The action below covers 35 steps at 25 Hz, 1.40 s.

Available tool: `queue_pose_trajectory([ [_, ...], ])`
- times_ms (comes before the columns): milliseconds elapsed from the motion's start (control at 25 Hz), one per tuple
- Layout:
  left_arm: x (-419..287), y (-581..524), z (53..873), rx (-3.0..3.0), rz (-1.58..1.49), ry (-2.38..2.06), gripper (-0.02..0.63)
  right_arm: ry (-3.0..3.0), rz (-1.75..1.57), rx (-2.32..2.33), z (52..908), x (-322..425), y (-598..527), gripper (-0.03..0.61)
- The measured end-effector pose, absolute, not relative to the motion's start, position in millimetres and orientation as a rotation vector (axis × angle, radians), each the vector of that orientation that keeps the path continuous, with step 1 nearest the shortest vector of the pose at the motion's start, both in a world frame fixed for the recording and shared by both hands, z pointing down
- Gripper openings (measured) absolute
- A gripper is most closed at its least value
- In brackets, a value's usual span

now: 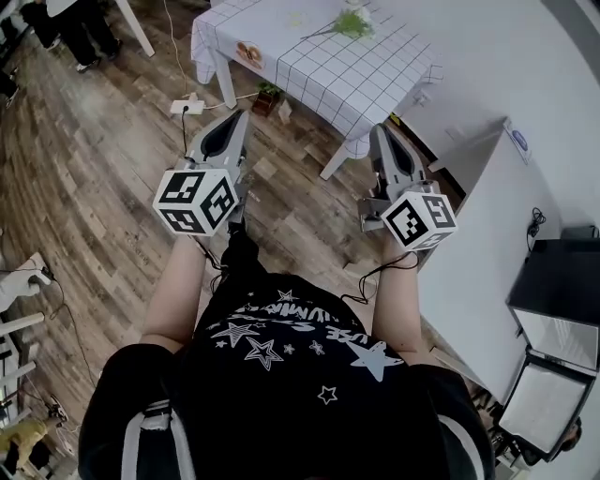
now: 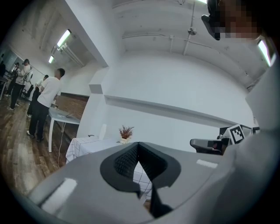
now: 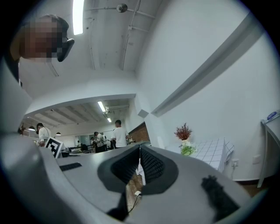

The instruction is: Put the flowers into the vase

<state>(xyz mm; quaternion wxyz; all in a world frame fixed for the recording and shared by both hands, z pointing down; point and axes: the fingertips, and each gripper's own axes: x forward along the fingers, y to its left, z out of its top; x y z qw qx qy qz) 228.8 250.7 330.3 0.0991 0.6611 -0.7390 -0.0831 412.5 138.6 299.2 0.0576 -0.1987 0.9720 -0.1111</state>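
Note:
A bunch of green and white flowers (image 1: pixel 352 23) lies on a table with a white checked cloth (image 1: pixel 328 70) at the far end of the room. In the right gripper view the flowers (image 3: pixel 188 150) lie just in front of a small vase of dried red sprigs (image 3: pixel 183 133). The left gripper view shows that vase (image 2: pixel 126 132) on the table (image 2: pixel 83 146). My left gripper (image 1: pixel 238 118) and right gripper (image 1: pixel 380 131) are held level, side by side, well short of the table. Both are shut, with nothing between the jaws.
A white counter (image 1: pixel 487 216) runs along the right, with a black case (image 1: pixel 562 281) beyond it. A power strip (image 1: pixel 187 106) and cables lie on the wooden floor. A small pot (image 1: pixel 270 94) stands under the table. People stand at the far left (image 2: pixel 46 103).

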Motion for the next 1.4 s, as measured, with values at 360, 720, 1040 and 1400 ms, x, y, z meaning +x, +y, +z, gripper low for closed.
queue_pose_trajectory([
  [360, 151, 204, 333, 1.955, -0.209, -2.158, 0.009, 2.928, -0.397, -0.701, 298, 344, 79, 0.012],
  [720, 74, 175, 332, 1.976, -0.193, -2.11, 0.009, 2.921, -0.447, -0.794, 297, 272, 38, 0.012],
  [1040, 9, 162, 348, 1.983, -0.227, -2.038, 0.009, 3.007, -0.425, -0.782, 315, 176, 37, 0.012],
  [1400, -43, 146, 354, 2.018, -0.2, -2.008, 0.009, 3.023, -0.464, -0.859, 330, 136, 26, 0.012],
])
